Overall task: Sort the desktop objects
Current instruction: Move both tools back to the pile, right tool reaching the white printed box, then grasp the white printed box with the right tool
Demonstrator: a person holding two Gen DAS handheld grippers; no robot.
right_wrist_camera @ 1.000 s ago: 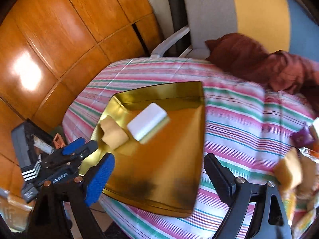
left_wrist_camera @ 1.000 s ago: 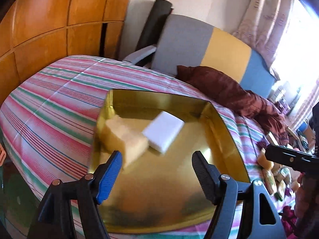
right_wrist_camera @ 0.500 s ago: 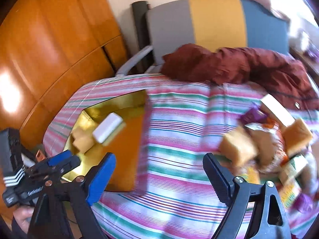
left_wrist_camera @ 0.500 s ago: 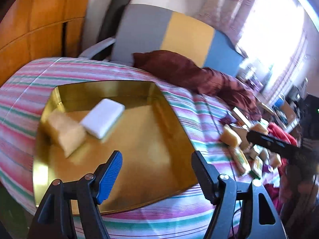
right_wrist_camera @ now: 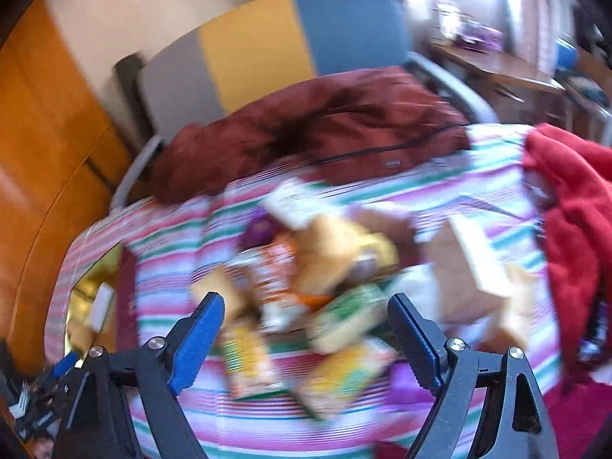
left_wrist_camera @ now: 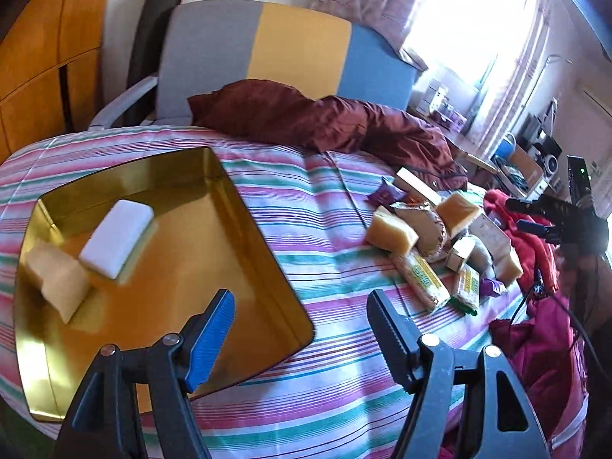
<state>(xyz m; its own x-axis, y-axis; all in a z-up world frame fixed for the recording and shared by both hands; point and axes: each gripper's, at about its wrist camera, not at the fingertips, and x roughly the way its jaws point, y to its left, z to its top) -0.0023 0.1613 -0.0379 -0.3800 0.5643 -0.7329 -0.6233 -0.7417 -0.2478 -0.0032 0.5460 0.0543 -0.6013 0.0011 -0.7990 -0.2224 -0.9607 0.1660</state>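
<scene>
Gold tray (left_wrist_camera: 264, 244), white block (left_wrist_camera: 116, 237) and yellow sponge (left_wrist_camera: 57, 281) inside

Open striped cloth between the tray and the heap; clutter crowds the right side.

The gold tray (left_wrist_camera: 264, 252) holds only a white block (left_wrist_camera: 116, 238) and a sponge (left_wrist_camera: 57, 281) at its far left, so most of its floor is bare. Between the tray's right wall and the heap of sponges and packets (left_wrist_camera: 432, 244) runs a wide free band of striped cloth (left_wrist_camera: 325, 206). A maroon garment (left_wrist_camera: 325, 118) blocks the far edge, and a red cloth (right_wrist_camera: 573, 206) closes off the right of the heap.
</scene>
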